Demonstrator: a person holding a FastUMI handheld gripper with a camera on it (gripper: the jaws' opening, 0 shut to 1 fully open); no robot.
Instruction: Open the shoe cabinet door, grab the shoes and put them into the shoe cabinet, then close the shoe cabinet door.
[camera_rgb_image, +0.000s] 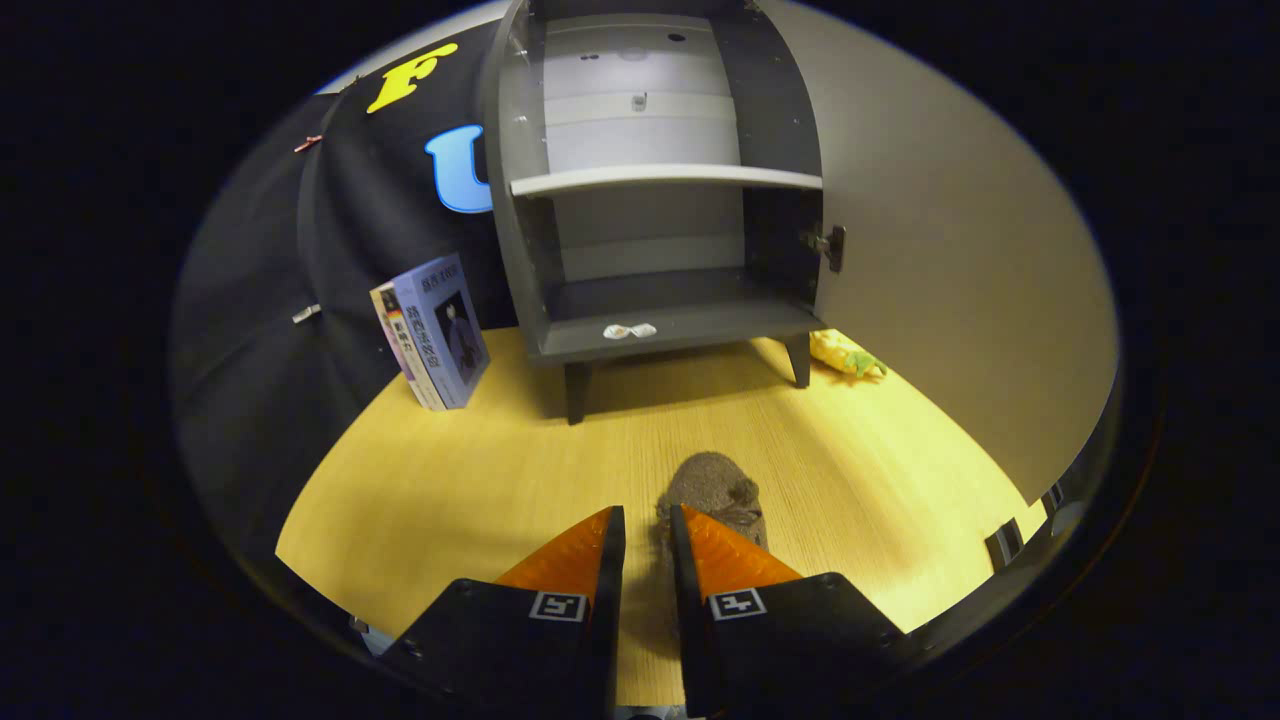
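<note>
Grey and fuzzy, the shoe (715, 490) lies on the desk (480, 470) just ahead of the hand-held gripper (647, 525), its near end partly hidden behind the right finger rather than between the 2. The fingers stand close together with only a narrow gap, and nothing sits in that gap, so the gripper holds nothing. The shoe cabinet (650, 200) stands beyond the shoe, well apart from it, with its door (950, 250) swung wide to the right; the opening step looks done and the grab is the step in hand. The next move, by my reckoning, calls for spreading the fingers wider, shifting a little to the right so the shoe comes between them, then closing on its soft upper before any lift toward the cabinet's bottom compartment (660, 300). That compartment has 2 small pale scraps (629, 330) on its front lip, and 1 shelf (660, 178) above it. The desk is pale yellow wood grain, bare around the shoe. A book (435, 330) leans upright against the black cloth wall to the left of the cabinet, and a yellow and green toy (845, 353) lies by the cabinet's right leg, under the open door. Lighting is dim, brightest inside the cabinet.
</note>
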